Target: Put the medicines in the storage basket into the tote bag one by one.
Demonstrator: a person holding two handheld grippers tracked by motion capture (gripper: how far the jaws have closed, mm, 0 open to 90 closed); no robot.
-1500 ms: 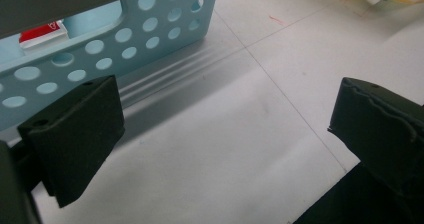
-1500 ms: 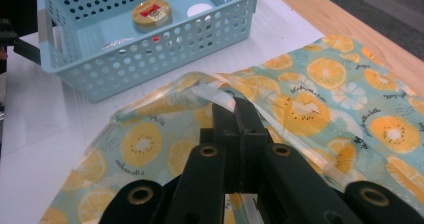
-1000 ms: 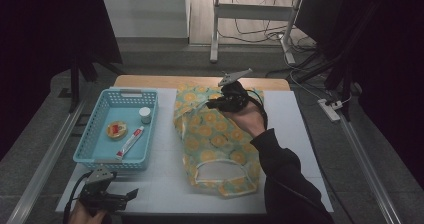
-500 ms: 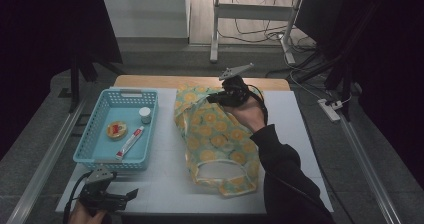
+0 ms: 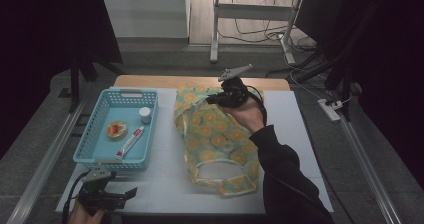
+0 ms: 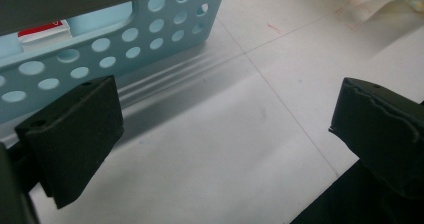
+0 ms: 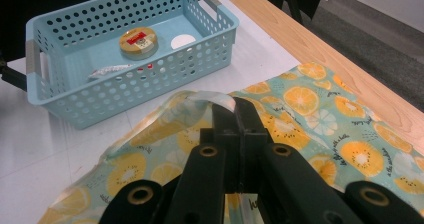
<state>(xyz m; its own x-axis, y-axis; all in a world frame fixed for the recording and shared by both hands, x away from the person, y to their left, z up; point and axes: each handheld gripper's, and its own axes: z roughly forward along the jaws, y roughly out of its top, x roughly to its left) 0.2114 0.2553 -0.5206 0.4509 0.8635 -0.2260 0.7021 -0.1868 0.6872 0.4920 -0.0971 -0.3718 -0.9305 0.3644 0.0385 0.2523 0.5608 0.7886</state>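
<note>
A teal cloth bag printed with orange slices lies flat across the middle of the white table, its open mouth toward the front. At the bag's far end my right gripper is shut on the bag's pale strap, which loops out at the jaw tips and is lifted slightly. My left gripper rests low at the table's front left corner. Its jaws stand wide open with only bare table between them, just in front of the basket.
A light blue perforated basket stands at the left and holds a round tin, a tube and a small white-capped bottle. Its wall is close ahead of the left jaws. A wooden strip edges the table's far side.
</note>
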